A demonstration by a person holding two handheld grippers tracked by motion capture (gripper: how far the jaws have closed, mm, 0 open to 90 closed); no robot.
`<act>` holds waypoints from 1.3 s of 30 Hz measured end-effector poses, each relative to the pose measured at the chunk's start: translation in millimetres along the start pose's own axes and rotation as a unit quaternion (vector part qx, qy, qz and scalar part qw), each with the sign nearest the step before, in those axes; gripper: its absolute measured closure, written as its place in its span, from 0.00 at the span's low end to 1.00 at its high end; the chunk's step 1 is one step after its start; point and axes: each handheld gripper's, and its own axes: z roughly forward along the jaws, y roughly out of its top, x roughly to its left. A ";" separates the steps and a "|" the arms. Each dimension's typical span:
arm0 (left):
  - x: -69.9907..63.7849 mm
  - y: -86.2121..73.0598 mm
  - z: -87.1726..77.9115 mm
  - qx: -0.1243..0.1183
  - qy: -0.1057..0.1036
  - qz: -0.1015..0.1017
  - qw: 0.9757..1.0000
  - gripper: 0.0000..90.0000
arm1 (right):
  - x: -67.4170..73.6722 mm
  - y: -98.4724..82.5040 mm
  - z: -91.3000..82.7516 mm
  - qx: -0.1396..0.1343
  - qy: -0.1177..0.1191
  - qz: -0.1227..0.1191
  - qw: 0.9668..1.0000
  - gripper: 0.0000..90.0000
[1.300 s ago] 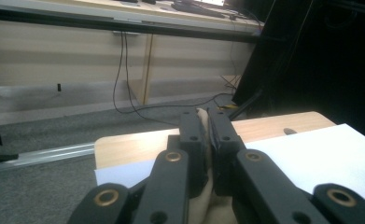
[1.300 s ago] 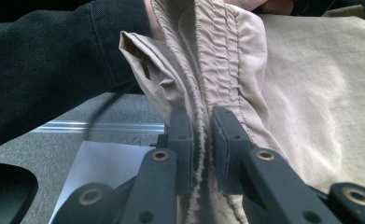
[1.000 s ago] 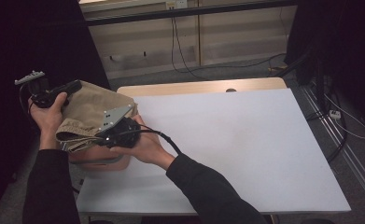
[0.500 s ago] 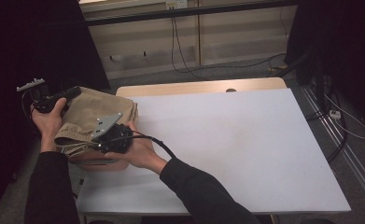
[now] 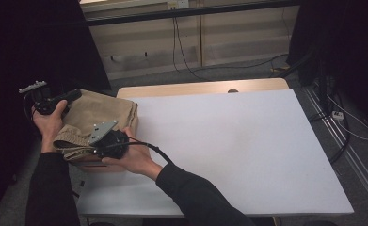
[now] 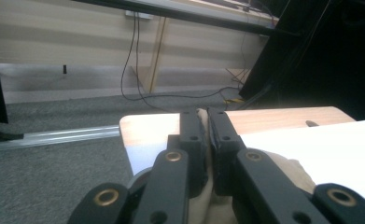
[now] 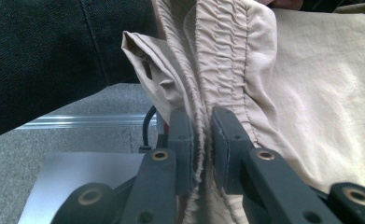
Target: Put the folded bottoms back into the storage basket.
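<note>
A: Where is the cloth (image 5: 94, 120), and what holds it?

B: A folded tan garment hangs over the counter's (image 5: 228, 141) left edge. The left tongs (image 5: 71, 95) pinch its far corner; the right tongs (image 5: 96, 145) pinch its gathered waistband (both clamped tight on fabric).

A: How should the person set it down well?

B: Probably by keeping both hands level and the fold taut, lowering fully onto the counter before letting go.

A: Anything unclear?

B: A pinkish thing under the cloth is mostly covered. The cloth's underside is hidden, and whether it touches the counter cannot be told.
</note>
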 end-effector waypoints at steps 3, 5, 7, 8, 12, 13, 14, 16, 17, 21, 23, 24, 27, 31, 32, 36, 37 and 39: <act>3.8 -2.0 1.3 0.006 0.001 0.002 1.000 0.96 | 0.5 -1.1 4.0 -0.001 0.001 0.004 1.000 0.87; 6.6 -3.8 3.7 0.013 0.003 0.005 1.000 0.96 | 1.3 -1.6 6.9 0.002 -0.002 0.004 1.000 0.87; 9.7 -6.9 6.1 0.013 0.004 0.000 1.000 0.96 | 1.0 -2.2 9.4 0.005 -0.004 0.005 1.000 0.87; 11.2 -8.4 6.4 0.013 0.005 -0.001 1.000 0.96 | 0.4 -3.0 10.8 0.007 -0.003 0.006 1.000 0.87; 14.6 -12.8 8.4 0.013 0.004 -0.001 1.000 0.96 | -1.2 -5.8 13.8 0.009 -0.003 0.010 1.000 0.87; 15.2 -13.7 9.5 0.011 0.003 -0.003 1.000 0.96 | -1.5 -6.2 14.4 0.010 -0.003 0.011 1.000 0.87; 15.8 -14.8 11.0 0.011 0.002 -0.004 1.000 0.96 | -1.8 -7.0 15.4 0.010 -0.004 0.012 1.000 0.87; 17.2 -16.1 12.6 0.016 0.002 0.004 1.000 0.96 | -2.5 -9.1 17.4 0.011 -0.002 0.020 1.000 0.87; 17.5 -17.4 13.7 0.012 0.000 -0.001 1.000 0.96 | -3.3 -10.0 18.0 0.009 -0.001 0.024 1.000 0.87; 20.0 -19.6 16.5 0.018 0.001 0.001 1.000 0.96 | -4.6 -12.2 20.7 0.015 -0.002 0.024 1.000 0.87; 19.2 -20.9 18.9 0.021 0.003 -0.004 1.000 0.96 | -5.2 -13.4 21.6 0.017 -0.001 0.025 1.000 0.87; 20.0 -21.3 19.5 0.025 0.005 -0.001 1.000 0.96 | -5.7 -14.3 22.0 0.019 -0.001 0.027 0.999 0.87; 19.7 -22.5 21.7 0.022 0.002 -0.007 1.000 0.96 | -7.0 -16.3 22.8 0.020 0.001 0.031 0.999 0.87; 19.6 -22.8 23.0 0.027 0.002 -0.004 1.000 0.96 | -6.9 -18.1 24.7 0.022 0.003 0.032 0.999 0.87; 19.8 -22.7 23.5 0.030 0.002 0.000 1.000 0.96 | -6.6 -18.9 25.5 0.023 0.003 0.034 0.999 0.87; 18.2 -23.9 27.7 0.042 0.007 0.005 0.999 0.96 | -4.6 -23.4 28.4 0.028 0.005 0.041 0.999 0.86; 17.2 -24.6 29.6 0.044 0.007 0.007 0.999 0.96 | -3.7 -25.0 29.2 0.028 0.006 0.045 0.999 0.86; 16.1 -25.5 31.5 0.043 0.005 0.007 0.999 0.96 | -3.1 -27.4 30.2 0.032 0.006 0.045 0.998 0.86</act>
